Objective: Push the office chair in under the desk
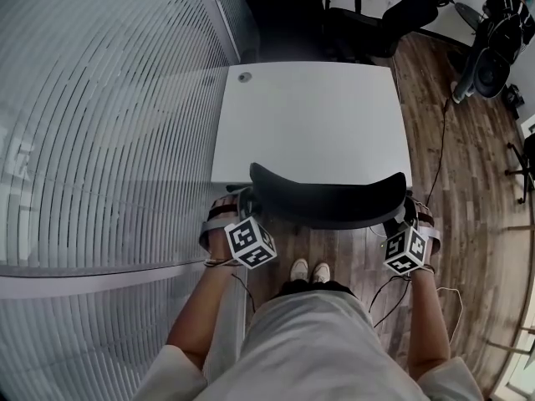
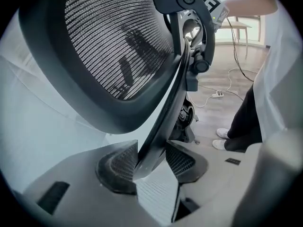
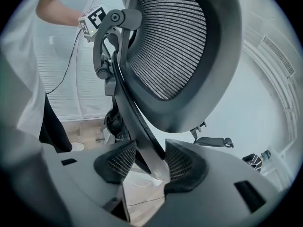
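A black mesh-backed office chair (image 1: 328, 197) stands at the near edge of the white desk (image 1: 309, 119), and only the curved top of its backrest shows in the head view. My left gripper (image 1: 241, 200) is at the backrest's left end and my right gripper (image 1: 408, 210) at its right end. In the left gripper view the jaws are shut on the chair's dark back frame bar (image 2: 158, 131), with the mesh backrest (image 2: 118, 41) above. In the right gripper view the pads (image 3: 182, 162) clamp the frame bar (image 3: 142, 131) on the other side. The seat and the wheels are hidden.
A glass partition with blinds (image 1: 100, 140) runs along the left, close to the desk. Other black chairs (image 1: 334, 15) stand behind the desk. A cable (image 1: 439, 149) trails over the wooden floor on the right. The person's shoes (image 1: 309, 271) are just behind the chair.
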Demonstrator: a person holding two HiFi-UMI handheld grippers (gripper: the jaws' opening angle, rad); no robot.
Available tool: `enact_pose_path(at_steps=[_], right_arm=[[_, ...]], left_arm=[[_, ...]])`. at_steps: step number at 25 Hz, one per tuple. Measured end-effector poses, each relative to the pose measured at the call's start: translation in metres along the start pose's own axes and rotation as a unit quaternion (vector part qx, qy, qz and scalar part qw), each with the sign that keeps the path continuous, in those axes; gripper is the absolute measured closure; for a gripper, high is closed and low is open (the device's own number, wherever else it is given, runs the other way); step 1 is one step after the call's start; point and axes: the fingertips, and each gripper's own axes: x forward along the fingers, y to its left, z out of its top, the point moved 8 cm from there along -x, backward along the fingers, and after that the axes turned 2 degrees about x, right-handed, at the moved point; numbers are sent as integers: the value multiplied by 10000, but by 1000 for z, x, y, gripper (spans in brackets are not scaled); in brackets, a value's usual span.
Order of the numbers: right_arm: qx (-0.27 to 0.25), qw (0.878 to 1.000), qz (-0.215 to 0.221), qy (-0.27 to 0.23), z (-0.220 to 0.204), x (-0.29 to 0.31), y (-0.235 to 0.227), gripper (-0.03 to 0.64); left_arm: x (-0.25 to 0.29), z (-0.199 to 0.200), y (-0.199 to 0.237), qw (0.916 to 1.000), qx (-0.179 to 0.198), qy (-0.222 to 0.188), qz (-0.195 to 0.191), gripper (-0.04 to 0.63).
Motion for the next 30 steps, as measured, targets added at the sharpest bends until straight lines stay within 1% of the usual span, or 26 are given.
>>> enact_pose_path(at_steps=[3, 5, 7, 9, 11, 12, 13, 15, 18, 20, 21, 23, 25, 29, 30], right_arm=[[34, 10000, 56, -21, -2, -7, -1, 419], [198, 9997, 31, -117, -2, -16, -3, 417], [569, 9978, -29, -335, 0, -30, -7, 419], [1070, 9926, -25, -568, 5, -42, -10, 419], [1595, 9837, 35, -835, 13, -55, -11, 425], [1824, 9782, 66, -995, 17, -61, -11, 431], [2017, 9725, 88, -1161, 22, -68, -10, 442], [2322, 9615, 112, -1465, 31, -81, -6, 457], [2706, 9452, 173, -1819, 39, -97, 1, 479], [2949, 9335, 239, -2027, 45, -107, 7, 483], [3063, 9273, 283, -2132, 49, -112, 10, 488], [3233, 9164, 366, -2332, 56, -122, 16, 499], [3300, 9086, 437, -2522, 63, -131, 21, 517], [3253, 9016, 544, -2799, 81, -148, 28, 542], [3232, 9001, 568, -2865, 85, -153, 29, 549]], left_arm=[[-6, 1, -1, 9999, -66, -34, -91, 407], [-15, 3, -4, 9995, -277, -143, -76, 407], [-28, 7, -6, 9976, -580, -371, -38, 407], [-40, 11, -9, 9946, -851, -599, -13, 407], [-52, 13, -13, 9898, -1154, -840, -33, 407], [-58, 14, -15, 9859, -1346, -992, -65, 407], [-64, 16, -16, 9806, -1565, -1172, -111, 408], [-78, 21, -19, 9658, -2034, -1589, -238, 408], [-100, 33, -21, 9373, -2627, -2252, -420, 420], [-117, 43, -20, 9183, -2884, -2669, -476, 443], [-124, 47, -20, 9107, -2966, -2836, -484, 458], [-138, 54, -22, 8997, -3045, -3087, -496, 477], [-148, 61, -26, 8906, -3091, -3289, -556, 497], [-166, 71, -33, 8766, -3110, -3618, -634, 522], [-171, 74, -33, 8710, -3141, -3724, -634, 527]])
